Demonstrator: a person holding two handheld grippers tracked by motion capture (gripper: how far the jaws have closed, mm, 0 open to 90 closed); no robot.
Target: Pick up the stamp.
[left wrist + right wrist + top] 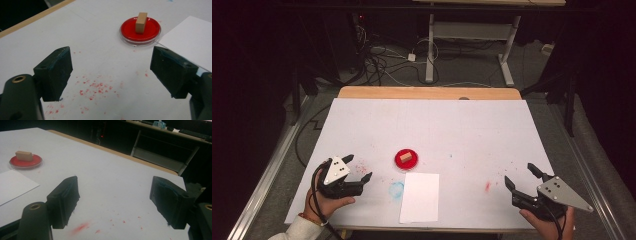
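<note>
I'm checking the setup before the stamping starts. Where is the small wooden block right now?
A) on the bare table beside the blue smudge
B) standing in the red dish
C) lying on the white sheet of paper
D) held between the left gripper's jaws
B: the wooden block stands in the red dish, beside the sheet of paper, while the left gripper is open with nothing between its jaws.
</note>
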